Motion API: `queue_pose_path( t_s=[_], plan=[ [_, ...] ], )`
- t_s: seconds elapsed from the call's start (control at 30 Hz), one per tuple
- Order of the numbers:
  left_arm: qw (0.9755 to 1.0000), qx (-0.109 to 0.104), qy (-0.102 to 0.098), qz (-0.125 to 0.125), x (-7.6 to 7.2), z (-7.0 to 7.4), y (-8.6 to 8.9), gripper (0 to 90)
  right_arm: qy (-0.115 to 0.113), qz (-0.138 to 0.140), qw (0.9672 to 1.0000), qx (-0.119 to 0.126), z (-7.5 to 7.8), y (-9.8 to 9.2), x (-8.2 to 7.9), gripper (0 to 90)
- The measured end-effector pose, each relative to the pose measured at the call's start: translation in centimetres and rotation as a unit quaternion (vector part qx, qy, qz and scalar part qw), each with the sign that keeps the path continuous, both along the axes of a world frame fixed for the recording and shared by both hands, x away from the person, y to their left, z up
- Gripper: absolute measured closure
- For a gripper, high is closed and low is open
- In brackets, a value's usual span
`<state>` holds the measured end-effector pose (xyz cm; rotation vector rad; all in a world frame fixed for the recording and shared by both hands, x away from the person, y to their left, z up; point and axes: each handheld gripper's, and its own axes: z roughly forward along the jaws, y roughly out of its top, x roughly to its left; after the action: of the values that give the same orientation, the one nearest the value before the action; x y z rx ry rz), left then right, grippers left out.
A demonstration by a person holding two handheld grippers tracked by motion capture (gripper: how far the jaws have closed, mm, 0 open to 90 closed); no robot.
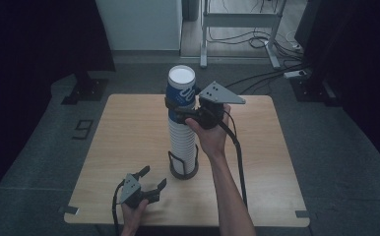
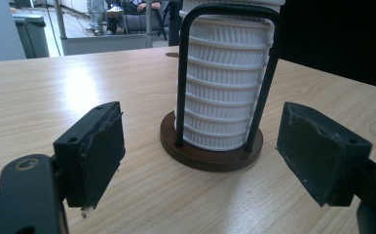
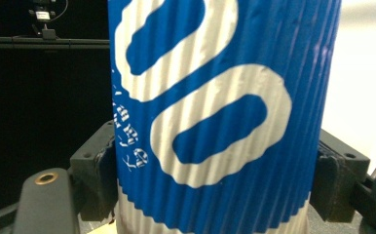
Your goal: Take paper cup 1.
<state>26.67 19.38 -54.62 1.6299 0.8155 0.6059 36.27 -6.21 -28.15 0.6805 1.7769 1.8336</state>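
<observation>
the wooden table (image 1: 129, 147) takes up the middle of the high view, and the tall stack of white ribbed cups (image 1: 182, 142) rises from its centre, seated in a black wire holder on a round brown base (image 2: 210, 156). the blue cup (image 1: 181, 91) with white loops is the top one, sitting upper centre of the frame, rim up and upside open.

the right gripper (image 1: 178, 112) comes in from the right of the stack, and in the right gripper view its pads are pressed against both sides of the blue cup (image 3: 225, 112), pinching it low on its printed sleeve. the step looks like drawing that cup off the stack. to do it well, i'd judge the pull should go straight up along the stack's axis, with a squeeze light enough not to dent the corrugated wall; a sideways tug could lean the whole tall column, since the wire hoops (image 2: 227, 73) only guard its lower part.

the left gripper (image 1: 148, 183) sits at the lower left of the high view, resting low near the table's near edge, jaws spread wide and holding nothing; its own view looks at the holder's base between the two pads. it is well placed to steady the base if the cups below cling.

nothing else lies on the table; tape marks (image 1: 302, 214) sit at the near corners, and cables (image 1: 262, 42) and a metal frame stand on the floor beyond, well clear.
</observation>
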Motion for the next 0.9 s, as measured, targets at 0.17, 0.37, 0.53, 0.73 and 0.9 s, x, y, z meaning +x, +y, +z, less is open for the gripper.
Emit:
queue_pose_path(
  t_s=[0.17, 0.37, 0.53, 0.73, 0.9],
  plan=[
    [1.0, 0.0, 0.001, -0.001, 0.0, 0.0, 0.0, 17.5, -0.006, -0.004, 1.0, 0.003, 0.7, -0.1, 0.0, 20.5],
    [1.0, 0.0, 0.002, 0.0, 0.0, 0.0, 0.0, 17.6, -0.015, -0.005, 0.9998, 0.013, 1.4, -0.5, -0.2, 20.7],
    [1.0, 0.0, 0.001, 0.001, 0.0, 0.0, 0.0, 17.6, -0.019, -0.001, 0.9995, 0.025, 2.0, -0.6, -0.4, 20.8],
    [1.0, 0.0, 0.002, 0.0, 0.0, 0.0, 0.0, 17.6, -0.028, -0.002, 0.9989, 0.038, 2.6, -0.8, -0.7, 20.9],
    [1.0, 0.0, 0.002, 0.001, 0.0, 0.0, 0.0, 17.6, -0.035, -0.005, 0.9983, 0.046, 3.1, -1.2, -1.0, 21.0]
  ],
)
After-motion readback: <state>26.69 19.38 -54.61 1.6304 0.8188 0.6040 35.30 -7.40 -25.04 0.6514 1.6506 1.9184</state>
